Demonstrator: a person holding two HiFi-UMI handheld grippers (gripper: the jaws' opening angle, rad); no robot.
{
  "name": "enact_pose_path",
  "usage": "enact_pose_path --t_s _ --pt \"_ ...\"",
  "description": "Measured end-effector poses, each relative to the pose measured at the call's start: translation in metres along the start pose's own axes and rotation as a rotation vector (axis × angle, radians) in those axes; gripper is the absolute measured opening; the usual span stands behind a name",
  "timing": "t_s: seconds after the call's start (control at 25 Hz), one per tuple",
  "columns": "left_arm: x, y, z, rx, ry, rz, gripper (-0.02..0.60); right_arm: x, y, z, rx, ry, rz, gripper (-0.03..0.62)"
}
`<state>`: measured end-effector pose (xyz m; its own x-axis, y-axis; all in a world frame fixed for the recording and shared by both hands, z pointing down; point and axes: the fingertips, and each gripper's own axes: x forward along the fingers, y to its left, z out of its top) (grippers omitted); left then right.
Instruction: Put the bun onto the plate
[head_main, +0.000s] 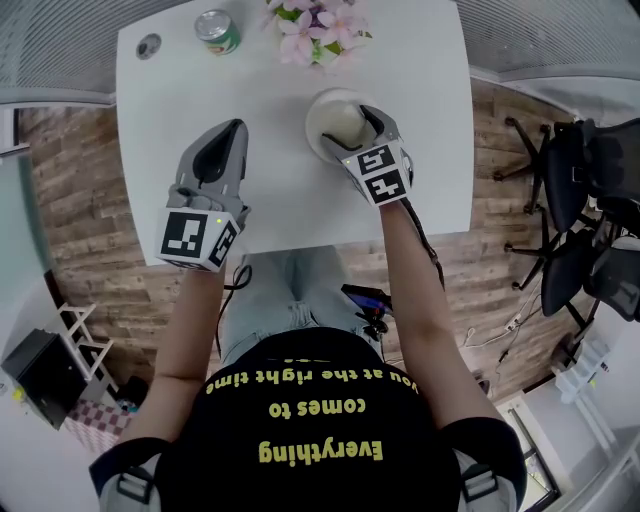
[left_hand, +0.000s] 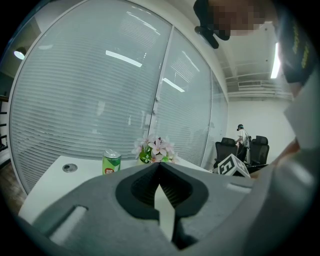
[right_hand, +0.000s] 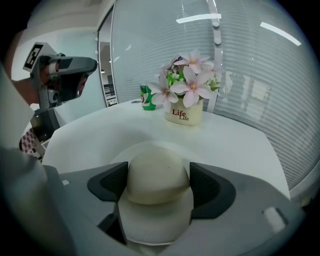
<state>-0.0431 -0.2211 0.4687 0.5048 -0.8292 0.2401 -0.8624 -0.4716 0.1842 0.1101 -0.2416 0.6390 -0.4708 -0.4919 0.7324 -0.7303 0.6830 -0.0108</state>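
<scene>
A pale round bun (right_hand: 157, 176) sits between the dark pads of my right gripper (right_hand: 158, 182), which is shut on it from both sides. Under the bun lies the white plate (right_hand: 155, 225); I cannot tell whether the bun rests on it or hangs just above it. From the head view the plate (head_main: 318, 108) lies on the white table (head_main: 270, 190) right of centre, with the bun (head_main: 340, 122) over it and the right gripper (head_main: 352, 126) reaching in from the near side. My left gripper (head_main: 231, 132) hovers to the left, shut and empty, its jaws (left_hand: 159, 169) pressed together.
A flower pot (head_main: 318, 30) (right_hand: 185, 107) and a green can (head_main: 216, 31) (right_hand: 146, 97) (left_hand: 111, 162) stand along the table's far edge, by a round cable hole (head_main: 148, 45). Glass walls with blinds lie behind. Office chairs (head_main: 590, 200) stand to the right on the wood floor.
</scene>
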Motion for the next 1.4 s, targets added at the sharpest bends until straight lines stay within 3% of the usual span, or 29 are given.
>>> enact_pose_path --t_s 0.32,0.52,0.76,0.92,1.08,1.4 --pt "0.001 0.0 0.002 0.01 0.002 -0.009 0.0 0.003 0.0 -0.001 0.001 0.045 0.021 0.399" --pt "-0.002 0.001 0.008 0.011 -0.011 -0.007 0.0 -0.013 -0.004 0.021 0.074 -0.07 0.025 0.417" --pt "-0.005 0.001 0.019 0.029 -0.023 -0.005 0.0 -0.041 -0.009 0.04 0.093 -0.166 -0.004 0.229" --pt "-0.007 0.0 0.028 0.036 -0.035 -0.005 0.0 -0.064 -0.02 0.053 0.157 -0.276 -0.053 0.012" --pt "-0.011 -0.002 0.039 0.051 -0.05 -0.012 0.0 -0.094 -0.03 0.07 0.198 -0.37 -0.097 0.008" --pt "-0.016 -0.005 0.078 0.09 -0.117 -0.025 0.0 -0.17 -0.047 0.111 0.166 -0.526 -0.184 0.008"
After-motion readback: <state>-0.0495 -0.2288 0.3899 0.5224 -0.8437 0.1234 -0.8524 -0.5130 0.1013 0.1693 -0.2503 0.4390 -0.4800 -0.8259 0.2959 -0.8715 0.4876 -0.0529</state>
